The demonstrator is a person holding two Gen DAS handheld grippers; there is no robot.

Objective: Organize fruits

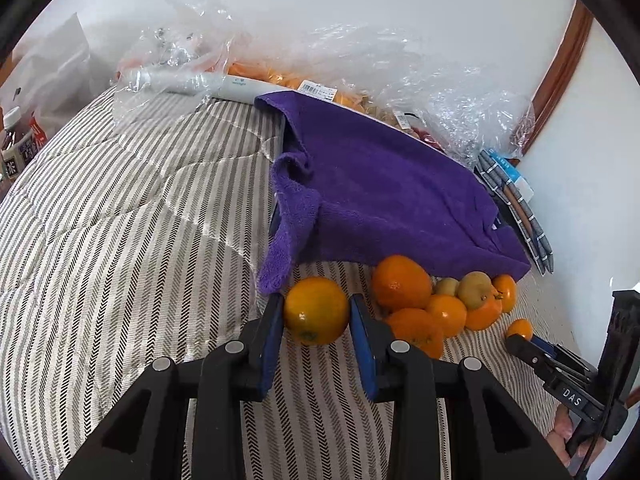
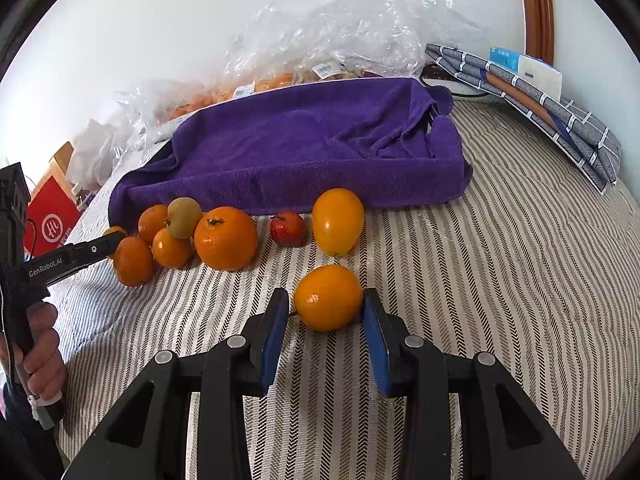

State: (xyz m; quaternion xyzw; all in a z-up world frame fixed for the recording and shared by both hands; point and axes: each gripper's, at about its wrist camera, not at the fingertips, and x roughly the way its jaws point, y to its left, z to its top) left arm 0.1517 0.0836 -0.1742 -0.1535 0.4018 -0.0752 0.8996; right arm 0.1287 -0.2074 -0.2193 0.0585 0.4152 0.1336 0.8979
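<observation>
Nine loose fruits on the striped quilt [image 2: 460, 280], counted in the right wrist view: seven orange citrus, one green-brown fruit [image 2: 184, 217], one red fruit [image 2: 288, 228].

Left gripper [image 1: 316, 300] low over the quilt, fingers [image 1: 274, 320] pressed against both sides of a yellow-orange citrus [image 1: 316, 312] that sits on the fabric just before the hanging corner of the purple towel [image 1: 380, 192].

Right gripper [image 2: 326, 296] with fingers apart around a round orange [image 2: 328, 300]: right pad touching the peel, a narrow gap at the left pad. Just beyond it an oval orange [image 2: 338, 222], upright against the towel's front edge, with the red fruit beside it.

To the left a tight cluster, all touching: one large orange [image 2: 226, 238], three smaller oranges and the green-brown fruit perched on top.

One towel, draped over a low, box-like shape. Behind it, crumpled clear plastic bags [image 2: 340, 28] with more orange fruit inside; number not countable. One folded grey checked cloth [image 2: 560, 120] at the far right, well apart from the fruit.
</observation>
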